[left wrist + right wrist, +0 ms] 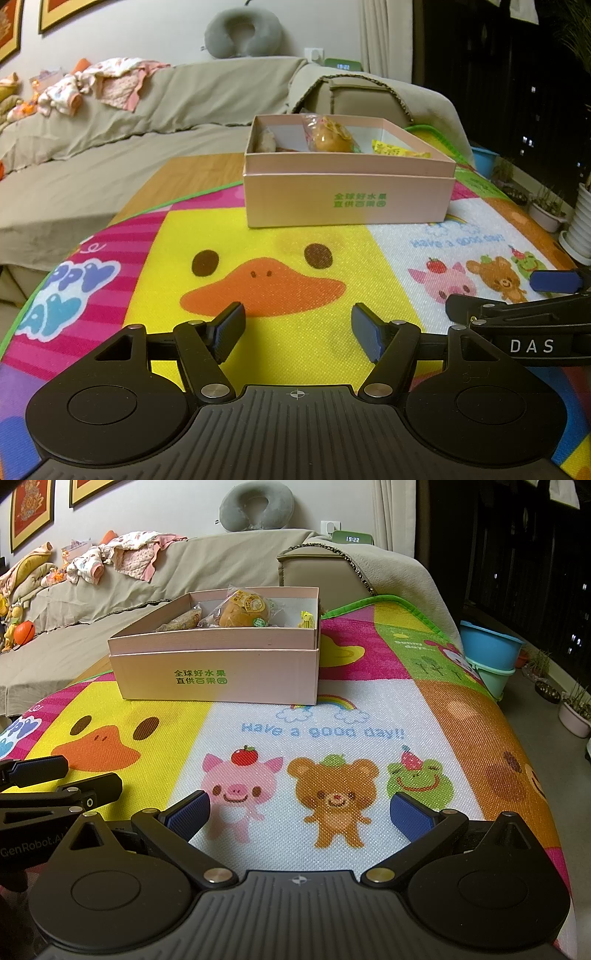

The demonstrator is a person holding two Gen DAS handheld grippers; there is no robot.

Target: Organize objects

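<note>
A pink cardboard box (347, 199) (218, 679) with green lettering stands on the colourful cartoon mat (295, 251) (314, 731), well ahead of both grippers. Inside it lie a wrapped bun (330, 138) (242, 611), a yellow packet (399, 149) (308, 619) and another wrapped snack (266, 140) (183, 622). My left gripper (298, 332) is open over the duck picture, nothing between its blue pads. My right gripper (300, 814) is open over the pig and bear pictures, also empty. Each gripper shows at the other view's edge.
A beige-covered sofa (129, 122) (110, 590) with heaped clothes (96, 86) (125, 555) runs behind and to the left. A grey neck pillow (256, 504) sits on its back. Blue and green tubs (487, 653) and plant pots (574, 712) stand on the floor to the right.
</note>
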